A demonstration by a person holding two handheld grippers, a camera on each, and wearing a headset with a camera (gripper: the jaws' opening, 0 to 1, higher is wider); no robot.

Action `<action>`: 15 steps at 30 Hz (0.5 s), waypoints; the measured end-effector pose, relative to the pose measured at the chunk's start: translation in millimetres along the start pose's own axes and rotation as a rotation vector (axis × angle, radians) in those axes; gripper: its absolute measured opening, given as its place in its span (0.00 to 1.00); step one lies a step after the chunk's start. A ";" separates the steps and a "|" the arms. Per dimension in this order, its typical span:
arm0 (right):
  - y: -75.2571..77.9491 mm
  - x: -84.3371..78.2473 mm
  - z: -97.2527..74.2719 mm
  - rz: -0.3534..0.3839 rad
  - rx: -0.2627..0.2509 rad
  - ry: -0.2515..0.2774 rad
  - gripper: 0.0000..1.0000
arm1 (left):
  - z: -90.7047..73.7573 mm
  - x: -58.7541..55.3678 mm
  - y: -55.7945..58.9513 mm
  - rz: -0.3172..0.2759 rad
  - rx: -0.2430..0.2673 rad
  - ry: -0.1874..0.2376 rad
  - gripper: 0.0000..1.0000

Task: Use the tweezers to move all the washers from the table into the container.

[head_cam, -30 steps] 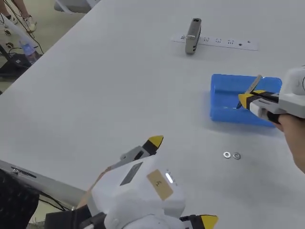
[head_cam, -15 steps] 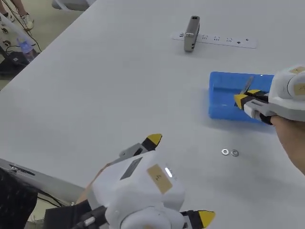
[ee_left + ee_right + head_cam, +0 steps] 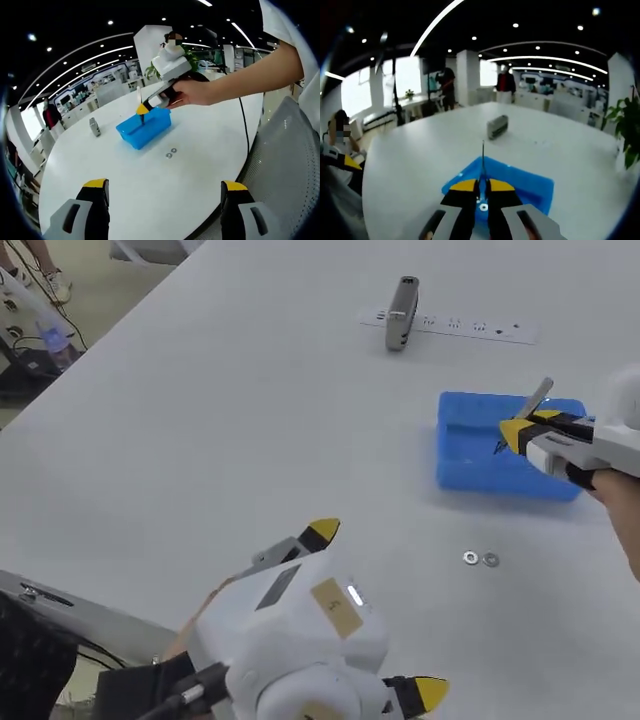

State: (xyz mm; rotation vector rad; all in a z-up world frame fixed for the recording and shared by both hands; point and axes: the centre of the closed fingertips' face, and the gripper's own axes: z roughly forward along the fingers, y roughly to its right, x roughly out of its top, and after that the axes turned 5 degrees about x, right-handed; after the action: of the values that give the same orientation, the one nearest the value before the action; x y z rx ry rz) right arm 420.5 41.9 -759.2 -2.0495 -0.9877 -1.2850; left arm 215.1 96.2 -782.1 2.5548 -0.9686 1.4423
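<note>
A blue container (image 3: 470, 455) stands on the white table, right of centre. My right gripper (image 3: 515, 430) hovers over it, shut on thin metal tweezers (image 3: 538, 398) whose tips point down into the container. In the right gripper view the tweezers (image 3: 483, 160) stick out between the closed jaws above the container (image 3: 525, 185). Two washers (image 3: 470, 558) (image 3: 490, 560) lie side by side on the table in front of the container. My left gripper (image 3: 378, 612) is low at the near edge, wide open and holding nothing. Its own view shows the container (image 3: 150, 131), the washers (image 3: 171, 153) and the right gripper (image 3: 142, 108).
A grey block-shaped device (image 3: 402, 312) stands at the back on a white power strip (image 3: 470, 328). The table's left edge (image 3: 100, 350) drops to a floor with cables. A person's forearm (image 3: 240, 85) reaches in from the right.
The right gripper with the tweezers has lifted slightly and shifted right over the container. The left gripper and the two washers have stayed put.
</note>
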 end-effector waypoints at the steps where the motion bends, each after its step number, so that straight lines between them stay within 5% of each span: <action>1: -2.5 2.3 -2.6 -0.007 0.004 0.007 0.04 | 0.0 -0.1 -0.3 0.001 0.001 0.000 0.95; 12: -40.2 -1.5 -29.9 -0.059 0.049 0.001 0.04 | -0.9 0.8 0.3 0.000 -0.002 0.004 0.95; 15: -48.6 -7.8 -36.8 -0.005 0.055 0.006 0.04 | -1.1 0.9 0.6 0.004 -0.003 0.004 0.95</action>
State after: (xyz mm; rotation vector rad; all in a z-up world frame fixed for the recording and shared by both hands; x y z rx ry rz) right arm 360.0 41.2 -748.7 -2.0020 -1.0142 -1.2525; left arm 214.2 95.6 -780.9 2.5485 -0.9746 1.4454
